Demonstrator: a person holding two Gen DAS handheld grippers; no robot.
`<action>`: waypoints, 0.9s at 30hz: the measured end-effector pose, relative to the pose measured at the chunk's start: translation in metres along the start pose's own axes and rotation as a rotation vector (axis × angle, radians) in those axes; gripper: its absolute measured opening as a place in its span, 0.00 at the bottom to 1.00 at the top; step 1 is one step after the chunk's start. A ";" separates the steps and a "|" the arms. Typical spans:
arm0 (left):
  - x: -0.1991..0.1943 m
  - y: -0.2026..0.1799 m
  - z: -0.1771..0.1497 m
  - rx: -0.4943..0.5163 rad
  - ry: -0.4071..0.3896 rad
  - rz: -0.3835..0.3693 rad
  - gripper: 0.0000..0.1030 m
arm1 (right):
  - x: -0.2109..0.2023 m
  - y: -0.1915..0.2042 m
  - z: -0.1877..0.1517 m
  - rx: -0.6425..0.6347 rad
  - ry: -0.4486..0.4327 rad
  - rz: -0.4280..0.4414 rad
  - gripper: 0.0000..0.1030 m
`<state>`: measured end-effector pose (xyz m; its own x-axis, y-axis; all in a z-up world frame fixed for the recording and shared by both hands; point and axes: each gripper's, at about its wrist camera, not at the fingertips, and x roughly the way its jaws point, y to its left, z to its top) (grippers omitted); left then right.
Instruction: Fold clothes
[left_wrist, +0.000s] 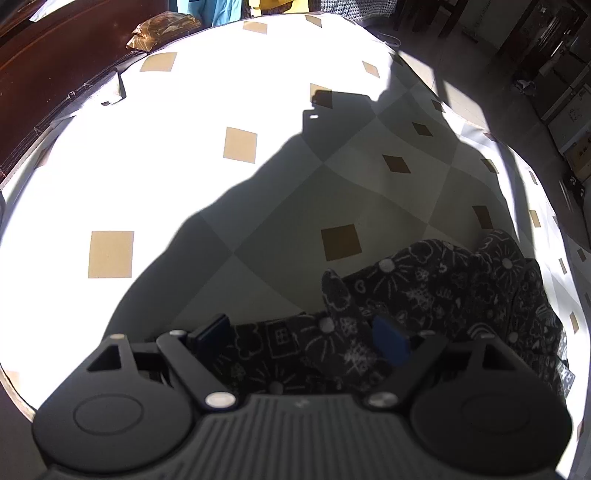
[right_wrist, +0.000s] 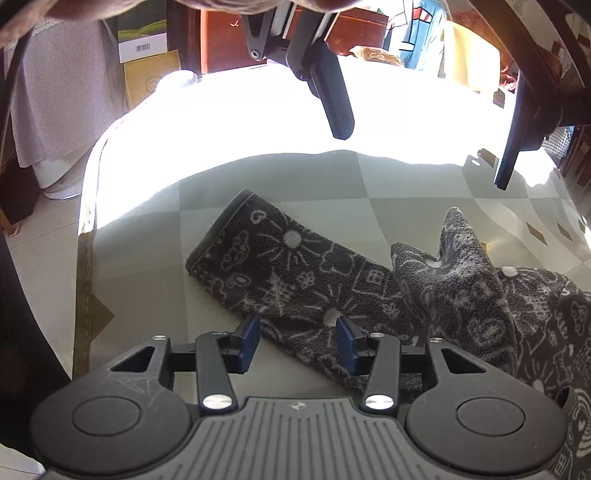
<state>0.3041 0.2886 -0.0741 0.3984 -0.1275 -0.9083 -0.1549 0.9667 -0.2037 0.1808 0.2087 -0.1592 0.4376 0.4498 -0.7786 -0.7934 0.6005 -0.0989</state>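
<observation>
Below, 1 dark patterned garment (right_wrist: 295, 273) under 2 claws, left (left_wrist: 303, 332) wide, right (right_wrist: 297, 341) narrower, both empty.

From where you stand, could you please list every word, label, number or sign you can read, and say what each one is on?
No text can be read in either view.
Barcode label on the green-and-white box: bars show, digits too small to read.
Dark marks on the cartons at the right of the left wrist view: too blurred to read.
The grey garment carries only drawn doodles (suns, clouds, houses), no words.
</observation>
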 end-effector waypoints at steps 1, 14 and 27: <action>0.000 0.001 0.000 0.000 0.002 0.002 0.82 | 0.005 0.001 -0.001 -0.009 0.010 0.002 0.43; 0.001 0.010 0.005 -0.045 -0.015 0.038 0.82 | 0.010 0.011 -0.007 -0.025 -0.025 -0.106 0.09; -0.020 0.012 0.017 -0.075 -0.134 0.108 0.86 | -0.086 -0.052 0.003 0.272 -0.257 -0.436 0.09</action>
<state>0.3094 0.3067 -0.0525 0.4916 0.0112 -0.8707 -0.2678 0.9534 -0.1389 0.1861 0.1408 -0.0857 0.8160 0.2480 -0.5222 -0.3937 0.8998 -0.1879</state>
